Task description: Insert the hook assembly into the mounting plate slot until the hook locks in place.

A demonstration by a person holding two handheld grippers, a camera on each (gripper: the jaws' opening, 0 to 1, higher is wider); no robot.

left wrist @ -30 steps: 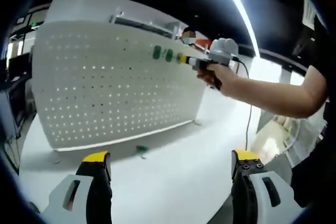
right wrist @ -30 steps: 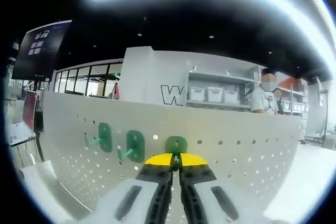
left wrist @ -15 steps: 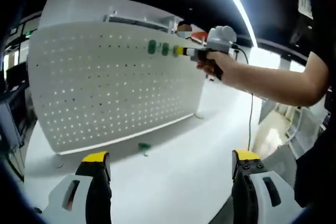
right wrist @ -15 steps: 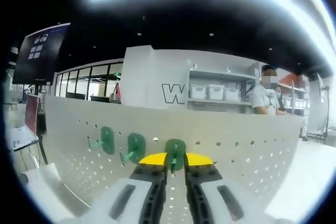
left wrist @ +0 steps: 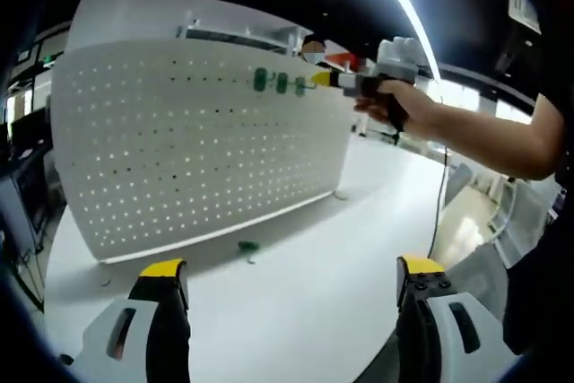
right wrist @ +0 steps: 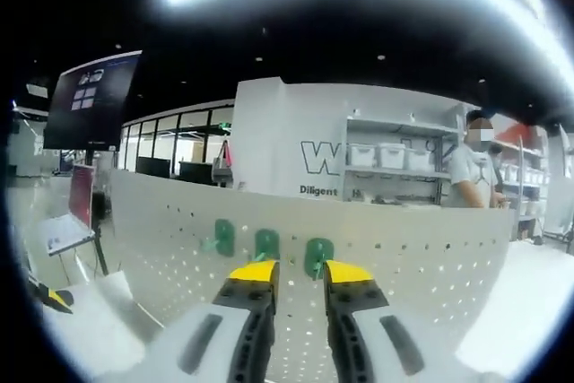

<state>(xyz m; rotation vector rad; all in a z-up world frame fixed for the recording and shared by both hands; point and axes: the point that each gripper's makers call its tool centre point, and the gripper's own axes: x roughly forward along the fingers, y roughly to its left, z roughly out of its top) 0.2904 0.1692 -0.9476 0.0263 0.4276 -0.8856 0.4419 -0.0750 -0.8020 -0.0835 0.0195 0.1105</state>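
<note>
Where the white pegboard (left wrist: 197,132) stood upright on the white worktop (left wrist: 305,293), we recorded three green hooks seated in a row near its upper edge. In the right gripper view they sat side by side: the left hook (right wrist: 223,237), the middle hook (right wrist: 266,243) and the right hook (right wrist: 317,256), each with its flat green backplate lying against the panel and standing upright. The prong of the left hook projected out from the panel face, its long axis roughly square to the board; we could not make out the prongs of the other two. The right gripper (right wrist: 300,272) had its yellow-tipped jaws spread with a clear gap between them, holding nothing, and the right hook showed in that gap, apart from both tips.

In the left gripper view the same gripper (left wrist: 325,80) appeared at the panel's top right, carried in a person's hand (left wrist: 395,109), its yellow tip just beside the nearest green hook. A further green hook (left wrist: 246,247) lay loose on the worktop close to the foot of the pegboard; its direction was too small to judge. The left gripper (left wrist: 291,277) was held low over the worktop, well apart from the board, jaws spread wide and holding nothing.
</note>
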